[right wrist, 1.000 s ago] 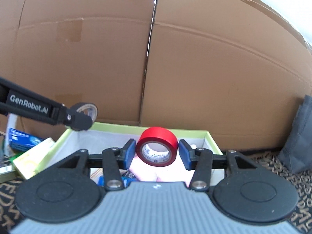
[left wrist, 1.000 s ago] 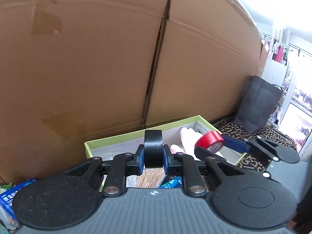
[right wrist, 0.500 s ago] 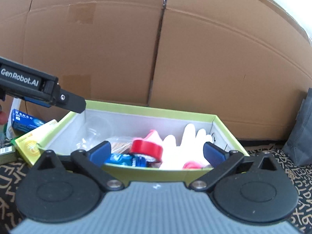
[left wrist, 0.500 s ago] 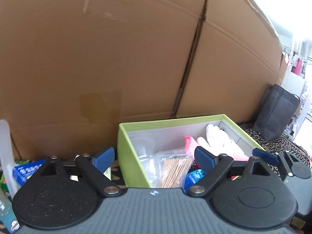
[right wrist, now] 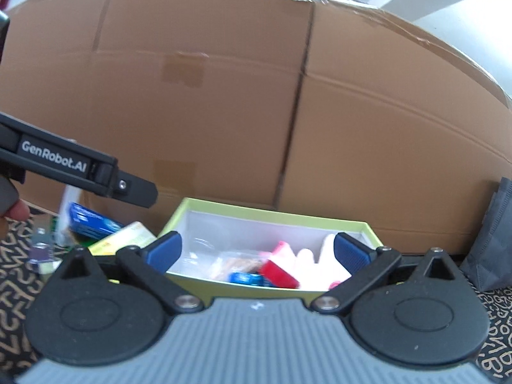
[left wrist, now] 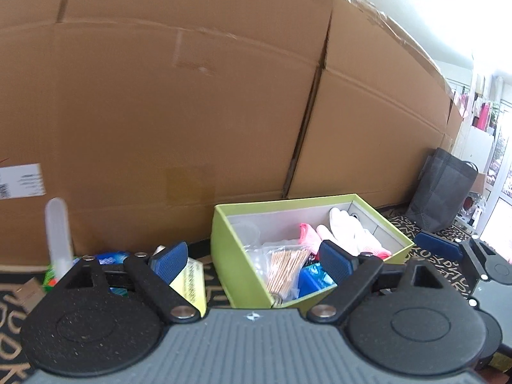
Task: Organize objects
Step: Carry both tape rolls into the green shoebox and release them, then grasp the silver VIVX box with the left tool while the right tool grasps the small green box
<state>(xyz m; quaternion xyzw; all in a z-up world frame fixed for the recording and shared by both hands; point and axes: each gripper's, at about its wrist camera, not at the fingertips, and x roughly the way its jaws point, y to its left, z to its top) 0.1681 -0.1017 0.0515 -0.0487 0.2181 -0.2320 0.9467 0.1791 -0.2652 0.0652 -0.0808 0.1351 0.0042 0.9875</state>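
Left gripper [left wrist: 251, 257] jaws wide apart, nothing between them. Right gripper [right wrist: 257, 249] same, empty. Open lime-green cardboard box [right wrist: 224, 280] just ahead of both; red tape roll [right wrist: 277, 273] inside it, beside white fabric gloves [left wrist: 352, 232], wooden sticks bag [left wrist: 283, 267].

left hand-held gripper [left wrist: 251, 260]: jaws wide, empty | right hand-held gripper [right wrist: 257, 252]: jaws wide, empty

Both cams sit low on the grippers, looking forward and slightly down past their own spread jaws at the green box [left wrist: 224, 249] and the cardboard wall [left wrist: 192, 112] close behind it. Left wrist sees the box from its left corner; right wrist faces it [right wrist: 275, 216] nearly head-on, with the left gripper poking in at its left edge.
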